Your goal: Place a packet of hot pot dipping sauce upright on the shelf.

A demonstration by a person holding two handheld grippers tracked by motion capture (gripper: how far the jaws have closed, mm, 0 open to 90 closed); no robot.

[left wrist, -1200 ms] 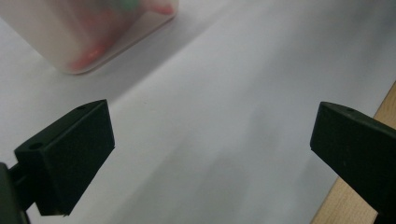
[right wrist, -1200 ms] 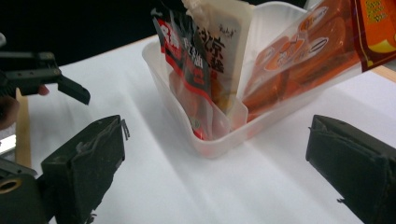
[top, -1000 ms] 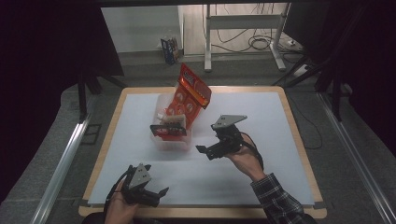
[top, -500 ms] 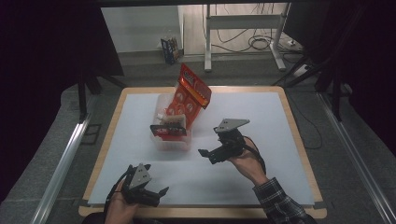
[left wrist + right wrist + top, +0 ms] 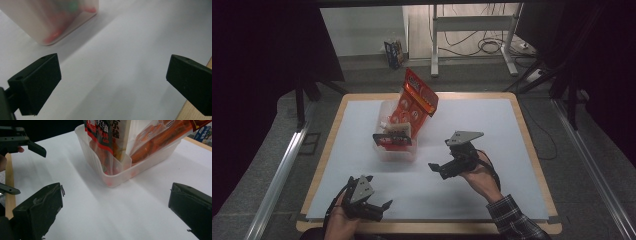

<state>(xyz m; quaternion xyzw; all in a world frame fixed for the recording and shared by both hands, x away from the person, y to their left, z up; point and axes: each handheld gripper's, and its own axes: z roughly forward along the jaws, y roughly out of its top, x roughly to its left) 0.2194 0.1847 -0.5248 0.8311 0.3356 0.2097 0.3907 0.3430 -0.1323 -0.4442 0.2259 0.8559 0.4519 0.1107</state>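
Observation:
A clear plastic bin (image 5: 395,148) stands left of the middle of the white table sheet. A tall red snack bag (image 5: 417,99) leans in it behind a smaller packet (image 5: 393,136) with a black strip. My right gripper (image 5: 438,170) hovers open just right of the bin, jaws pointing at it. In the right gripper view, the bin (image 5: 113,175) and its red packets (image 5: 150,142) lie ahead of the open right gripper (image 5: 115,210). My left gripper (image 5: 380,209) rests open near the front edge, and the left gripper view shows its jaws wide apart (image 5: 113,82) with the blurred bin (image 5: 57,22) beyond.
The white sheet (image 5: 492,125) covers a wooden table whose edge (image 5: 196,113) shows by the left gripper. A metal stand and cables (image 5: 472,30) are on the floor beyond the table. The left gripper (image 5: 22,141) appears at top left of the right gripper view.
My right gripper has drawn back a little from the bin, toward the near right. The left gripper and the bin have stayed put.

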